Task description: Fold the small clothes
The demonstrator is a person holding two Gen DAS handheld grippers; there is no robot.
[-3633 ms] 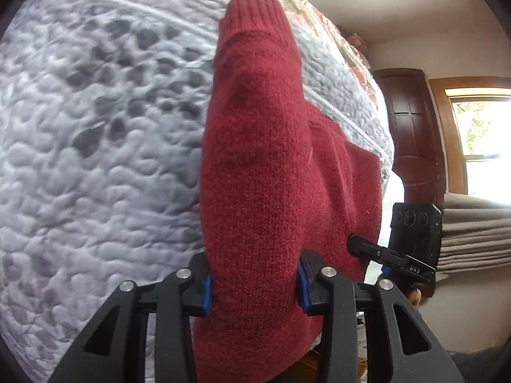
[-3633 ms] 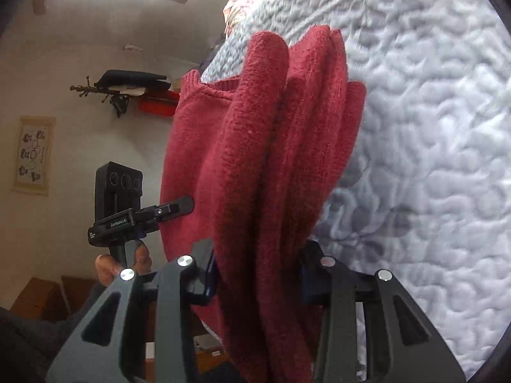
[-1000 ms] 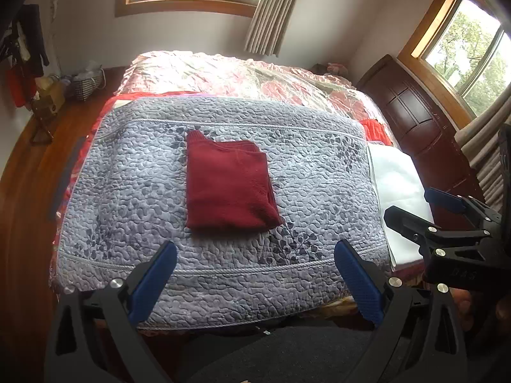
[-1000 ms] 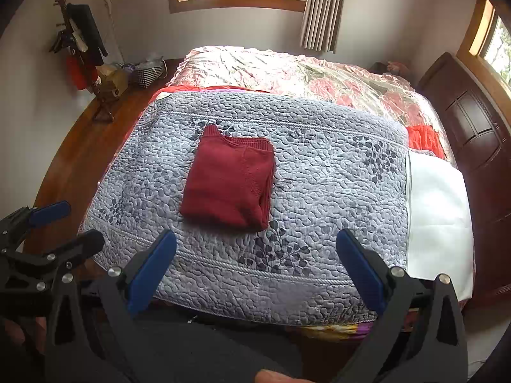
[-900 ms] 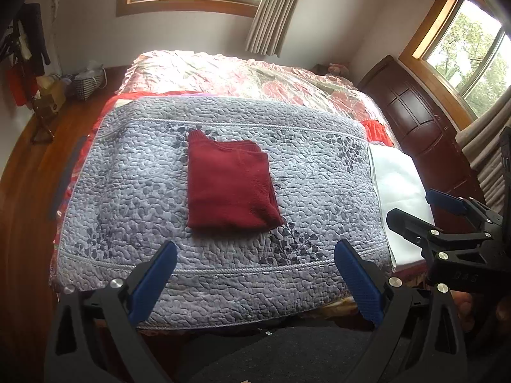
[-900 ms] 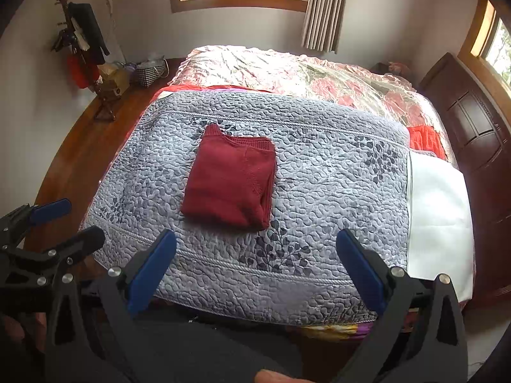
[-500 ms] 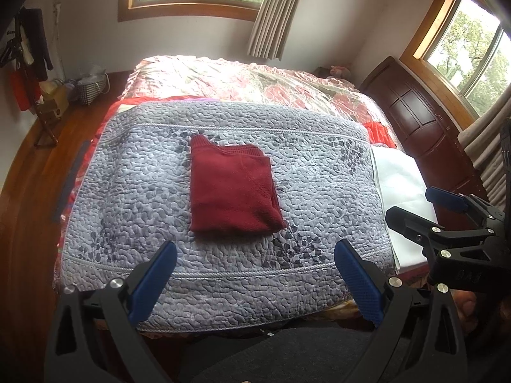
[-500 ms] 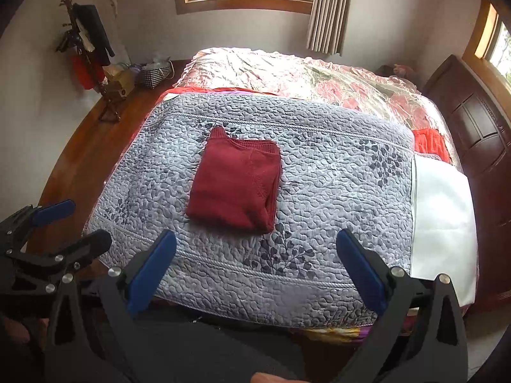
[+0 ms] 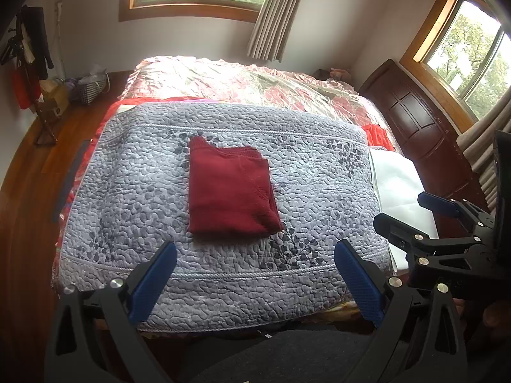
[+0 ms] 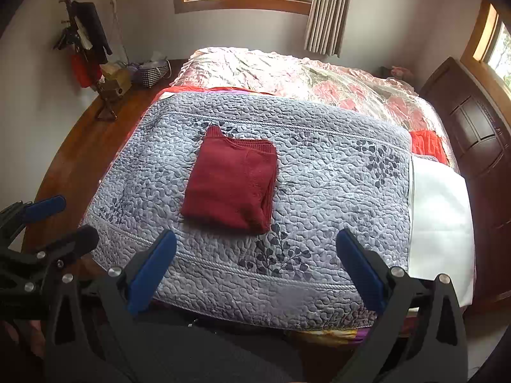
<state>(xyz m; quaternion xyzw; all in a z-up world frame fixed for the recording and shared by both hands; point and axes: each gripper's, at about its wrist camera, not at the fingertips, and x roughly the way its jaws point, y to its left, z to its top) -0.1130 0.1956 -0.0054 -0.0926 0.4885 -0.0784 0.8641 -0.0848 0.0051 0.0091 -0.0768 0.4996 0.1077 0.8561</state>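
The dark red knitted sweater [image 9: 230, 191] is folded into a neat rectangle & lies flat in the middle of the frame in the left wrist view, on the grey-blue quilted blanket with a leaf pattern [image 9: 127, 191]. Its ribbed collar edge is at the far end, and the folded layers show along its right side. In the right wrist view the sweater [image 10: 231, 182] sits a bit left of center, on the same blanket [image 10: 335, 185].

The left gripper [image 9: 254, 279] is at the bottom of its frame, near the close edge of the blanket. Its 2 blue-padded fingers [image 9: 153, 282] are spread wide apart w/ nothing between them. It does not touch the sweater. The right gripper [image 10: 255, 268] is at the bottom of its own frame too, blue pads far apart & holding nothing, well apart from the sweater. Each gripper also shows in the other's view: the right one at the right edge [image 9: 428, 220], the left one at the lower left [image 10: 54, 223].

A white flat sheet [image 10: 440, 217] lies just beside the blanket on the right. Past the blanket, in the upper part of the frame, is a shiny pink flowery bedspread [image 10: 287, 73]. A dark wooden headboard [image 10: 472, 127] is at the right. A wood-framed window w/ a beige curtain [image 10: 325, 9] is at the top.
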